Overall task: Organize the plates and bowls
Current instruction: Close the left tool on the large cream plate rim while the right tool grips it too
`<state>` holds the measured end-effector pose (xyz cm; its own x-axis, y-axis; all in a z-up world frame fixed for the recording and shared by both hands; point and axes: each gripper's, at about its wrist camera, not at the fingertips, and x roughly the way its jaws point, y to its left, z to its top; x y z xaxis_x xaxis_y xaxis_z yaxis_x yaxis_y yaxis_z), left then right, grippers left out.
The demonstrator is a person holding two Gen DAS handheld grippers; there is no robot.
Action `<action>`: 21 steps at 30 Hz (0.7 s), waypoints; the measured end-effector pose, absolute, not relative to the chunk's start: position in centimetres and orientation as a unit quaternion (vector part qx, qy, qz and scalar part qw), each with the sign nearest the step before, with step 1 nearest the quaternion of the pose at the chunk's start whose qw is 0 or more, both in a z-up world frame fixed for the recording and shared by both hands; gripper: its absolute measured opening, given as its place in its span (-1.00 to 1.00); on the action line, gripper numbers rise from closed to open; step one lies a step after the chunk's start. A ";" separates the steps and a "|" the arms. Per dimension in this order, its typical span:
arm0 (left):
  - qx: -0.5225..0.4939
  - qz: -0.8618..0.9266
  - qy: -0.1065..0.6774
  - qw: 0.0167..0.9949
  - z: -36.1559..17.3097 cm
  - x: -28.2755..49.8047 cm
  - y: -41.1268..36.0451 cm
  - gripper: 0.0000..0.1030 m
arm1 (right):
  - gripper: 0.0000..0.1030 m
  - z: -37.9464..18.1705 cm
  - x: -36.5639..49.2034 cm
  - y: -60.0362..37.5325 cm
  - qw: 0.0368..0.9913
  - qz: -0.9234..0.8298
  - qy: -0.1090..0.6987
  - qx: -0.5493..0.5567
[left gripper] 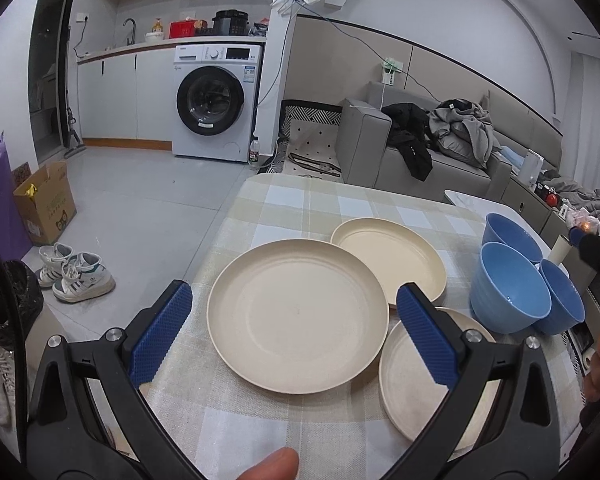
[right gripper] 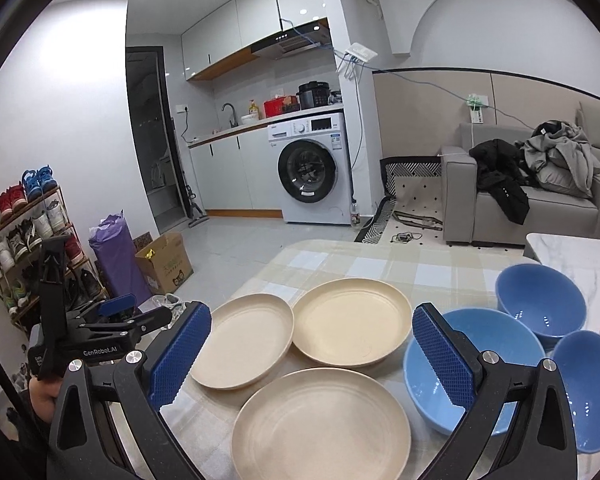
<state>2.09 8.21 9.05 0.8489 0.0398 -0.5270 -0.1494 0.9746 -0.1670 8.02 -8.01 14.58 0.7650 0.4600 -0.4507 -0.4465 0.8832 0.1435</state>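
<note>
Three cream plates lie side by side on the checked tablecloth (left gripper: 300, 208). My left gripper (left gripper: 294, 292) hovers open over the left plate (left gripper: 298, 316); behind it is the far plate (left gripper: 388, 260), and the near plate (left gripper: 420, 372) is partly hidden by a finger. Three blue bowls (left gripper: 510, 288) cluster to the right. In the right wrist view my right gripper (right gripper: 312, 314) is open above the near plate (right gripper: 324, 420), with the left plate (right gripper: 244, 344), far plate (right gripper: 352, 324) and bowls (right gripper: 468, 364) around it. The left gripper (right gripper: 140, 312) shows at the table's left side.
The table's left edge drops to a tiled floor with sneakers (left gripper: 76, 276) and a cardboard box (left gripper: 44, 200). A shoe rack (right gripper: 24, 240) stands at the left wall. Beyond the table are a washing machine (right gripper: 312, 176) and a grey sofa (right gripper: 520, 196) piled with clothes. A marble side table (right gripper: 572, 252) adjoins on the right.
</note>
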 end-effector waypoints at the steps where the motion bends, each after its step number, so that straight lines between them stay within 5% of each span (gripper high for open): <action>1: -0.104 0.048 0.272 0.956 9.1 2.4 8.4 0.97 | 1.00 14.4 8.5 -7.5 0.938 0.242 0.248 0.011; 21: -0.123 0.090 0.346 0.926 2.2 8.9 13.7 0.97 | 1.00 7.4 15.5 -3.4 0.905 0.268 0.331 -0.006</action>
<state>8.91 13.72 2.22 0.7444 0.0821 -0.6627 -0.2525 0.9533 -0.1655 15.50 -3.44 7.41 0.6372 0.4804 -0.6027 -0.4888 0.8565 0.1660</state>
